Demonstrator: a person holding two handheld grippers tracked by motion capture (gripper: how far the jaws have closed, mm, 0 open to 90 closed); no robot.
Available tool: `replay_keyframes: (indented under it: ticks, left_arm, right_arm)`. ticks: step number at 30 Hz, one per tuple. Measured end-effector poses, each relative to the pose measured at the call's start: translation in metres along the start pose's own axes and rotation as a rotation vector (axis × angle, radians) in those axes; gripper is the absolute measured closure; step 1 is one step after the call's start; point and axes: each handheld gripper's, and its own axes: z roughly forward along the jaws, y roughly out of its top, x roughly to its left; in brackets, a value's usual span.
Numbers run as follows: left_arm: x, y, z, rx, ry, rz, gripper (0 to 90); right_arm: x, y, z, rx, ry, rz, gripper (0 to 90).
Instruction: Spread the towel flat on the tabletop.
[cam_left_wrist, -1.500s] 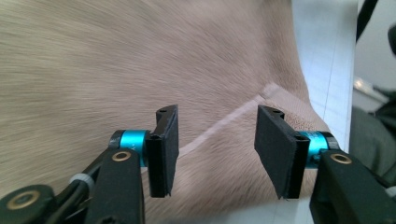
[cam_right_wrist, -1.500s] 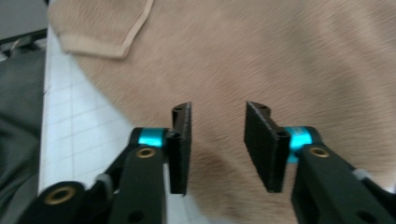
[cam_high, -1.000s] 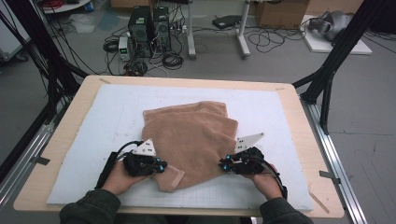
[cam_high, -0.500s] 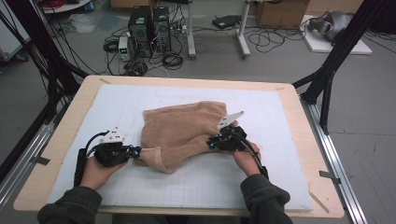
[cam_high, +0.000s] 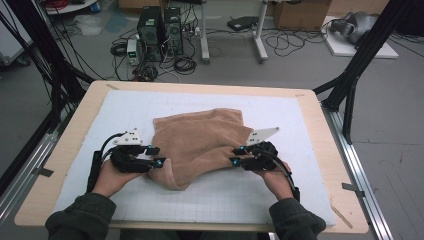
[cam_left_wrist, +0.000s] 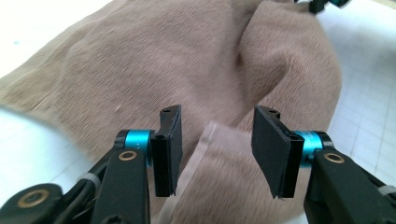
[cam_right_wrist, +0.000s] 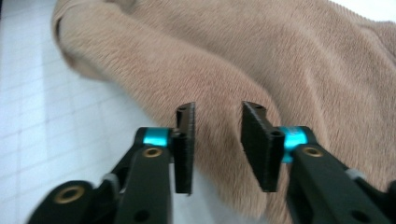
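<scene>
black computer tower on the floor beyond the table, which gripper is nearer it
Left. The left gripper sits at the brown towel's near-left edge, almost straight below the tower in the high view; the right gripper is farther right.

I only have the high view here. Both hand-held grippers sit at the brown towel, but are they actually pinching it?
Observer: No. The left gripper view shows the left gripper with its jaws apart; they have just been opening, and the towel lies between and beyond them, unpinched.
Operator: And the other one?
Observer: In the right gripper view the right gripper also stands open, its jaws having just been opening, with a fold of towel behind the gap.
Operator: Anything along the towel's edge I would miss?
Observer: Yes, the left gripper view shows a flat woven hem band running between the jaws.
</scene>
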Motion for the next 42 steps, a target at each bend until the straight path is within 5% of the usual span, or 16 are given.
replay_keyframes:
  ticks: [7,9,11,12,16,24,30,35,39,42]
  left_arm:
    - [0.009,-0.007,0.034,0.187,-0.009,-0.025,46.9]
    - [0.007,-0.009,0.04,0.224,-0.047,-0.012,60.1]
    - [0.003,-0.01,0.042,0.236,-0.066,0.015,72.7]
    - [0.0,-0.01,0.042,0.236,-0.07,0.028,80.1]
    - [-0.01,-0.009,0.031,0.204,-0.054,0.068,85.0]
    - [-0.034,-0.018,-0.013,0.076,-0.024,0.085,85.5]
    - [-0.048,-0.024,-0.028,0.029,0.004,0.117,85.5]
    - [-0.032,-0.033,-0.016,0.019,0.069,0.068,85.5]
    - [-0.011,-0.034,-0.006,0.013,0.13,0.032,85.6]
    - [-0.001,-0.035,0.002,0.045,0.143,0.019,85.5]
  right_arm:
    - [0.009,-0.022,0.009,0.028,-0.004,-0.04,48.6]
    - [0.008,-0.022,0.019,0.047,-0.022,-0.051,51.4]
    - [0.007,-0.021,0.028,0.058,-0.012,-0.071,63.5]
    - [0.008,-0.02,0.031,0.059,-0.014,-0.079,69.4]
    - [0.009,-0.019,0.023,0.049,0.044,-0.088,82.6]
    - [0.032,-0.026,-0.042,0.009,0.084,-0.11,84.3]
    - [0.052,-0.007,-0.081,-0.026,0.118,-0.146,84.8]
    - [0.022,0.011,-0.046,0.038,0.045,-0.114,84.9]
    - [-0.019,0.009,-0.004,0.101,-0.004,-0.035,85.0]
    - [-0.042,-0.005,0.019,0.165,0.008,0.057,85.0]
